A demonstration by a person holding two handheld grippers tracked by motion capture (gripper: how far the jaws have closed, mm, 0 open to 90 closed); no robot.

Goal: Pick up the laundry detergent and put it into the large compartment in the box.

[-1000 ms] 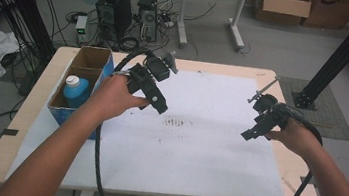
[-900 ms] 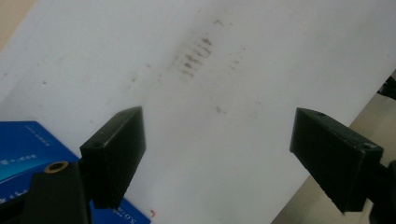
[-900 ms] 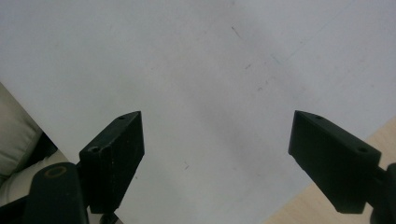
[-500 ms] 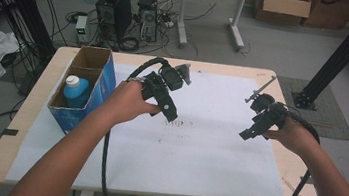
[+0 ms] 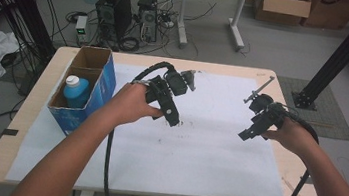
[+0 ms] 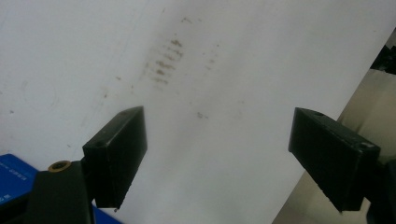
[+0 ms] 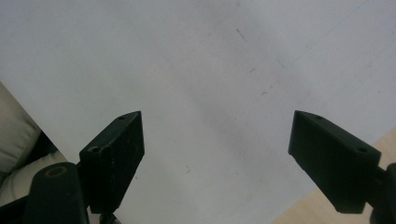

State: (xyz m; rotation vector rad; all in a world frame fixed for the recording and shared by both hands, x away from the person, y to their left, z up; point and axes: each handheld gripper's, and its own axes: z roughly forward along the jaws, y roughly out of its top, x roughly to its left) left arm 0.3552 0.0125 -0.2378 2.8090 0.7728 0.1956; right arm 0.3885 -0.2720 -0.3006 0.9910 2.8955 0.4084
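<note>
Hovering: two empty grippers, left gripper (image 6: 215,158), right gripper (image 7: 215,158).

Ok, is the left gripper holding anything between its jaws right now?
No. In the left gripper view the left gripper has its jaws wide apart, with only the stained white sheet between them.

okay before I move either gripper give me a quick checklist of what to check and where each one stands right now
1. Left gripper jaws open and holding nothing: ok.
2. Right gripper jaws open and holding nothing: ok.
3. White paper sheet lying flat between the grippers: ok.
4. Blue bottle with white cap upright inside the blue cardboard box: ok.
5. Bottle cap screwed tight: cannot tell.
6. Black cable trailing from the left gripper, free of the box: ok.
</note>
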